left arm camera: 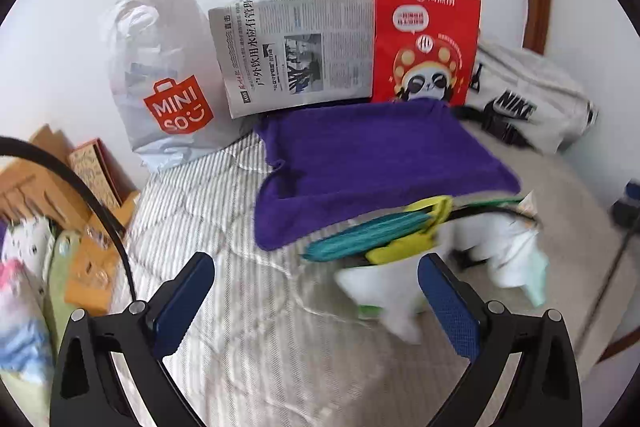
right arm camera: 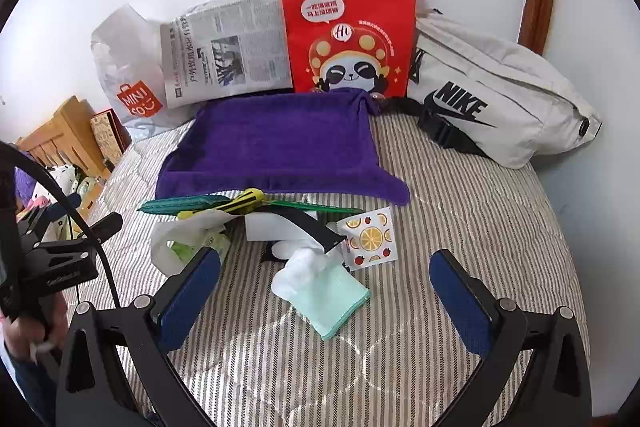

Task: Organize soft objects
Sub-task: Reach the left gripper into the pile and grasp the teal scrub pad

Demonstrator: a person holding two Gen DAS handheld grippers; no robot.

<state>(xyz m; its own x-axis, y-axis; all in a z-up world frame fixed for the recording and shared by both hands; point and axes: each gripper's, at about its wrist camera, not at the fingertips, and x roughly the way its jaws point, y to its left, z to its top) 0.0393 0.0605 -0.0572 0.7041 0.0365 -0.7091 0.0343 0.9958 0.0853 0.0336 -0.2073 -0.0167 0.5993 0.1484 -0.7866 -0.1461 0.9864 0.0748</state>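
Pre-grasp stage, nothing picked yet by my read; left gripper (left arm camera: 316,301) has its jaws spread wide and empty, right gripper (right arm camera: 324,293) likewise wide apart and empty, both hovering over the bed (right arm camera: 460,227); soft items sit in a loose pile mid-bed, just in front of the purple towel (right arm camera: 276,147): mint cloth (right arm camera: 332,303) with a white cloth (right arm camera: 300,267) bunched on it, fruit-print square (right arm camera: 370,239), green-and-yellow flat piece (right arm camera: 224,205), white plastic bag (right arm camera: 176,235); the pile is blurred in the left view.

Next move probably calls for the right gripper to drop onto the mint cloth, nearest between its fingers, and pinch a fold, not the quilt under it.

Surface: striped quilted cover, soft, will give; along the white wall stand a Miniso bag (right arm camera: 128,83), newspaper (right arm camera: 224,51), red paper bag (right arm camera: 348,31) and grey Nike bag (right arm camera: 492,99); wooden furniture (right arm camera: 60,135) at left.
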